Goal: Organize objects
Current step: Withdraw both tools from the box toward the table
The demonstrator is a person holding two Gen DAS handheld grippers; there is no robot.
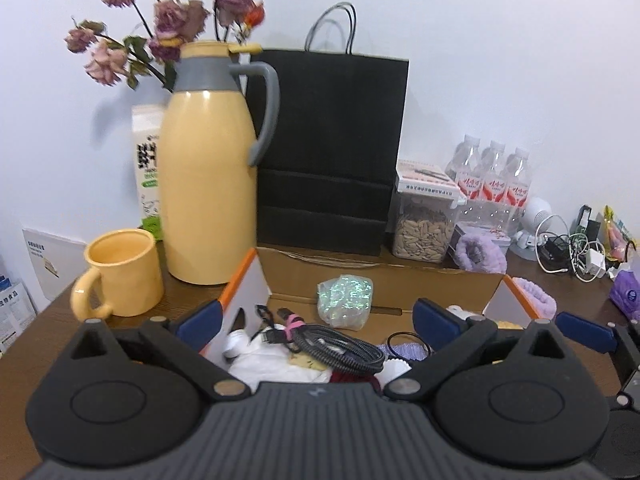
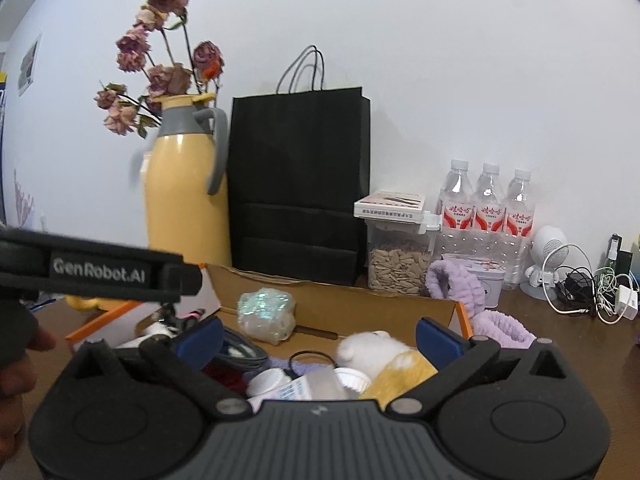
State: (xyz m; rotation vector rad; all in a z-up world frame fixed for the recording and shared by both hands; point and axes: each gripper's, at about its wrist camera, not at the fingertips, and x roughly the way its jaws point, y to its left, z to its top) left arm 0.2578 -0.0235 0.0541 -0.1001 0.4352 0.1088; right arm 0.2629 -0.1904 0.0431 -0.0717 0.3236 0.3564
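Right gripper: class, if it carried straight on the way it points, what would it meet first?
Probably the white plush toy lying in the cardboard box, just ahead of the open right gripper; depth is unclear, so the box's back wall could come first.

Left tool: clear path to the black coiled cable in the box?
Probably yes. The left tool is open and empty, pointing down into the cardboard box. The black coiled cable lies on top of the pile just ahead between its fingers, with nothing over it; only a pink tie wraps it.
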